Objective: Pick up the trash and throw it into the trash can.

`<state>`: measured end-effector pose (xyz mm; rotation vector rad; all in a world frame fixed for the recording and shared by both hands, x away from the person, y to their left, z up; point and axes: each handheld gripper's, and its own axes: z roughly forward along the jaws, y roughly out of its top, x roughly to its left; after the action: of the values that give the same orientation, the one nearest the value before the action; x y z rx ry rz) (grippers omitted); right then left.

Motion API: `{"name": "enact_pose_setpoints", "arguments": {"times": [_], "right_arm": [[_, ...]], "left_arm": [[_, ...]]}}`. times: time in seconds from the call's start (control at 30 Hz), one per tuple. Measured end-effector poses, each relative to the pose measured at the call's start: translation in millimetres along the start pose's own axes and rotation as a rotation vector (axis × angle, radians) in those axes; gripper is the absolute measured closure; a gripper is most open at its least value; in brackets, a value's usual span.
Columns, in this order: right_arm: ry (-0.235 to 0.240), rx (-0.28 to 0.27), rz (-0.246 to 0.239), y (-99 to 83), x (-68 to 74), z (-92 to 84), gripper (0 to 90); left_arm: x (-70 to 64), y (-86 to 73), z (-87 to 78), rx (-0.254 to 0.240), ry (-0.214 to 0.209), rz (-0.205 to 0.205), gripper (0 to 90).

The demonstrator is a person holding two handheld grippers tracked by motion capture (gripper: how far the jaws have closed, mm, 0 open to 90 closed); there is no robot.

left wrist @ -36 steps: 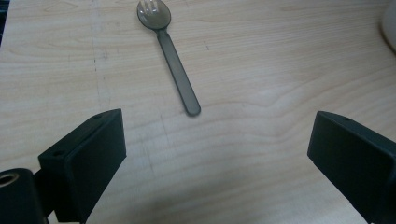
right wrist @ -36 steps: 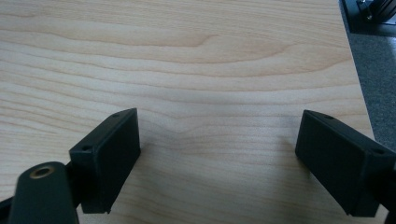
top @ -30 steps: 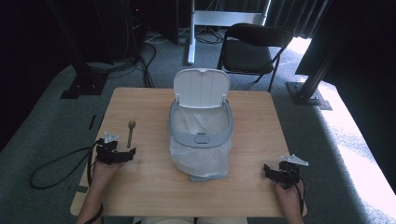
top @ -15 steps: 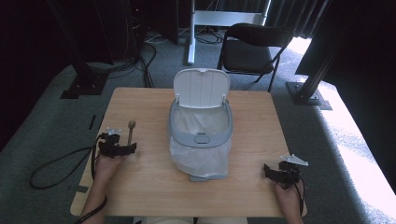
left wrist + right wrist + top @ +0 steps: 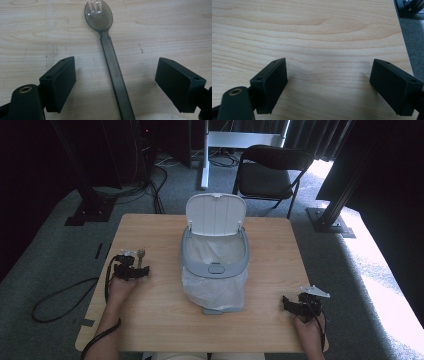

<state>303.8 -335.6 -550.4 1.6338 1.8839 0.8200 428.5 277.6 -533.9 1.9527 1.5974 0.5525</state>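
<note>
Spork [image 5: 111, 62] is being straddled by the left gripper [image 5: 115, 85], jaws closing but not yet touching; squeezing its handle comes next, the right gripper [image 5: 332, 86] being held agape

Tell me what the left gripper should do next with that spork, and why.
Probably close the jaws. The left gripper has just been closing, and the dark plastic spork lies flat on the table with its handle between the pads, untouched on both sides. The lined bin stands open beside it.
</note>
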Motion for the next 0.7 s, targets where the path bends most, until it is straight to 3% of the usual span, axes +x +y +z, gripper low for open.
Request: {"name": "enact_pose_setpoints", "arguments": {"times": [0.13,0.27,0.3,0.33,0.57,0.7], "right_arm": [[0.000,0.000,0.000,0.0,0.0,0.0,13.8],[0.001,-0.001,0.000,-0.2,0.2,-0.2,14.5],[0.001,-0.002,0.000,-0.3,0.4,-0.3,14.6],[0.002,-0.002,0.000,-0.5,0.8,-0.5,14.6],[0.002,-0.002,0.000,-0.4,0.8,-0.5,14.5],[0.002,-0.002,0.000,-0.4,0.7,-0.5,14.5]], "left_arm": [[-3.2,2.8,2.9,-0.013,0.033,0.027,26.8],[-1.5,2.0,1.7,-0.034,0.034,0.022,45.7],[-1.4,0.7,0.5,-0.038,0.019,0.043,45.7],[-1.5,0.2,0.4,-0.043,0.012,0.050,52.0],[-1.2,-0.3,0.1,-0.057,0.042,-0.003,76.6],[-2.4,0.1,-0.7,-0.047,0.047,0.002,79.1]]}}
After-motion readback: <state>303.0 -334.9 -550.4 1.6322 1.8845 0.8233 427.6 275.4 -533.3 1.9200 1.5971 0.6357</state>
